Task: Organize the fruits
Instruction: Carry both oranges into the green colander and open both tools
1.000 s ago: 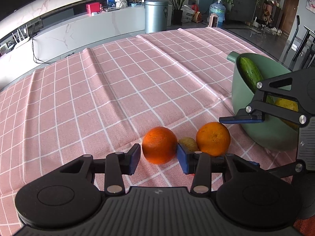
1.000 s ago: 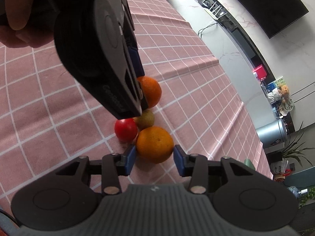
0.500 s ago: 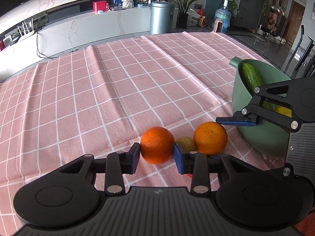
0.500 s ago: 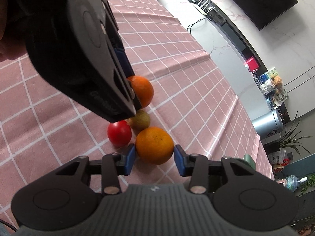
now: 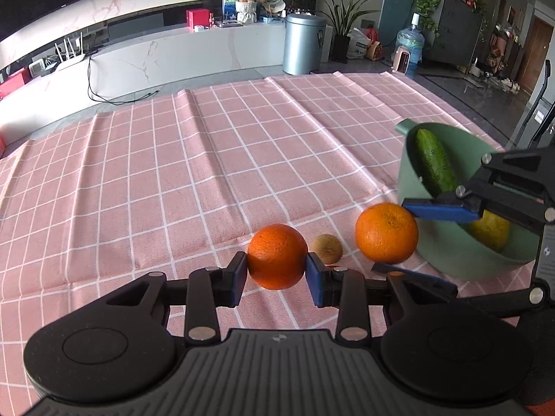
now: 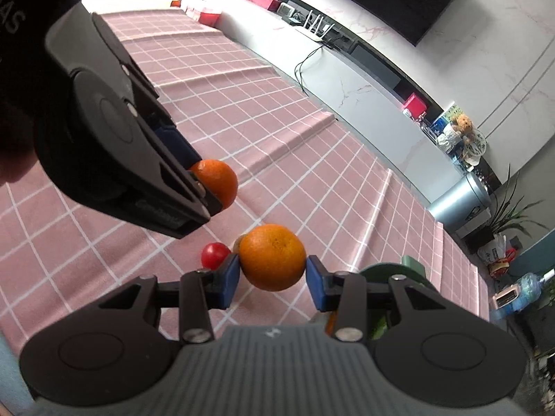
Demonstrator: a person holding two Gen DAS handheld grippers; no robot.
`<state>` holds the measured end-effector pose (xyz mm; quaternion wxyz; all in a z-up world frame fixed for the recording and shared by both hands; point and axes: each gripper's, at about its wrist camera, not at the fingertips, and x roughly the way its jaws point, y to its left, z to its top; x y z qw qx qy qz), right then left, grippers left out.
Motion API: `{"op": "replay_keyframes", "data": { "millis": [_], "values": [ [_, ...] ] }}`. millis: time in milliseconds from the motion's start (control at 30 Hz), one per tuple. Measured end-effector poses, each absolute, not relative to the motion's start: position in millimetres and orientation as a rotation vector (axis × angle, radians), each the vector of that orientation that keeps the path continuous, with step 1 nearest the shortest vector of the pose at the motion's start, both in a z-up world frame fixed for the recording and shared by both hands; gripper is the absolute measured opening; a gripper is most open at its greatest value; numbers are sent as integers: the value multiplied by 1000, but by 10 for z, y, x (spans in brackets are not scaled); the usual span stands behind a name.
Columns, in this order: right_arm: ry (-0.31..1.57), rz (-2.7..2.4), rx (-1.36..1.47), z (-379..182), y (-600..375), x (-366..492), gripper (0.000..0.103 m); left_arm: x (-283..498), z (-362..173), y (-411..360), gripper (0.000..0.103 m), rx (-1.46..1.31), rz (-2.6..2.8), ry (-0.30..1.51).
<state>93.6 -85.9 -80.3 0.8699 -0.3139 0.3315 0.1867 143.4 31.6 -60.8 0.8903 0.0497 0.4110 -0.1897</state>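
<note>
My left gripper [image 5: 276, 272] is shut on a deep orange [image 5: 277, 256] and holds it above the pink checked cloth [image 5: 194, 173]. My right gripper [image 6: 272, 275] is shut on a lighter orange [image 6: 272, 257], also lifted; this orange shows in the left wrist view [image 5: 386, 232] beside the green bowl [image 5: 447, 256]. A kiwi [image 5: 327, 249] lies on the cloth between the two oranges. A red tomato [image 6: 215, 254] lies next to it. The bowl holds a cucumber [image 5: 435, 163] and a yellow lemon [image 5: 491, 230].
The cloth's far edge [image 5: 242, 81] ends before a white cabinet [image 5: 173, 59] and a grey bin [image 5: 304, 43]. The left gripper's body [image 6: 111, 145] fills the left of the right wrist view.
Both grippers closed on their oranges and lifted them off the cloth. The kiwi and tomato stayed on the cloth.
</note>
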Motion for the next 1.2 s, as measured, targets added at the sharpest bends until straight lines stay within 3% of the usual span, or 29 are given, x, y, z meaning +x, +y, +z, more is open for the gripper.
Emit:
{"op": "replay_keyframes", "data": {
  "millis": [467,1200],
  "values": [
    [712,282,-196,-420,-1399,313,38,849,-180,90,40,-5,-419,782],
    [676,131,44,-380,-2633,136,38,1010,-70,-1165,40,72,-587,824]
  ]
}}
